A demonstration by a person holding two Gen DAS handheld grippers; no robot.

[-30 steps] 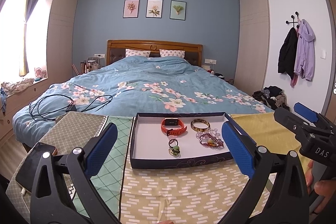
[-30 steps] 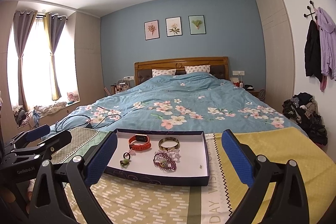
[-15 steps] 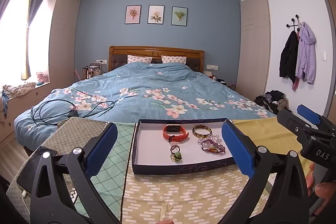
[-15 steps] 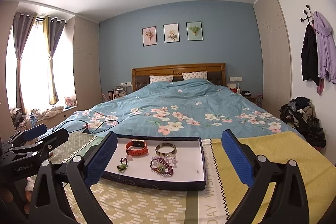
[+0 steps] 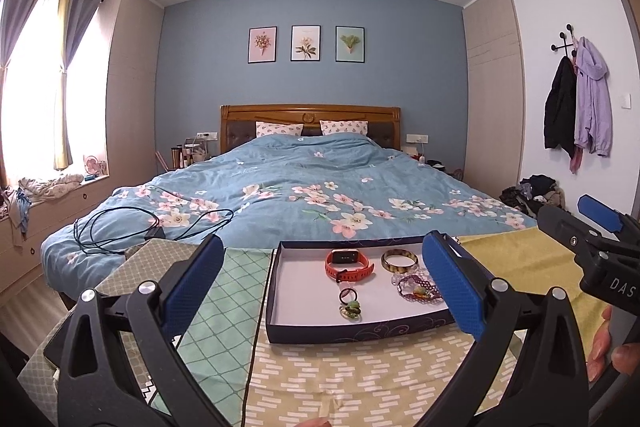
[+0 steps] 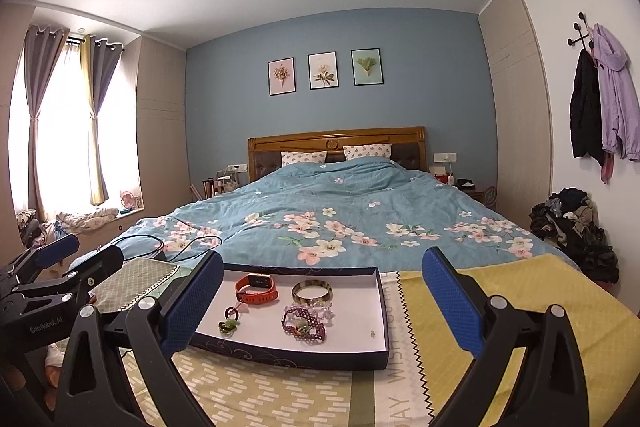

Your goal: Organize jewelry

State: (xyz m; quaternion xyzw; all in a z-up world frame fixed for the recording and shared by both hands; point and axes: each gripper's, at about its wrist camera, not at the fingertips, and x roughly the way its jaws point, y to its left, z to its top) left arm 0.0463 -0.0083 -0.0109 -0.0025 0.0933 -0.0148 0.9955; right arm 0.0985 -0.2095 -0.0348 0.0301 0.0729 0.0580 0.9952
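**Both grippers wide open before the jewelry tray**

The left gripper (image 5: 320, 287) hangs above the patterned cloths (image 5: 224, 291) with its jaws spread wide, holding nothing. Past its tips lies the dark tray (image 5: 276, 291), at the foot of the bed (image 5: 304, 183). Within the tray, a small ring (image 5: 346, 294) and green charm (image 5: 351, 309) sit at about 7 o'clock, an orange watch (image 5: 349, 263) at 11 o'clock, a bangle (image 5: 400, 260) at 1 o'clock, and a purple beaded bracelet (image 5: 416, 287) at 4 o'clock. The right gripper (image 6: 320, 297) is likewise fully open and empty, short of the tray's near wall.
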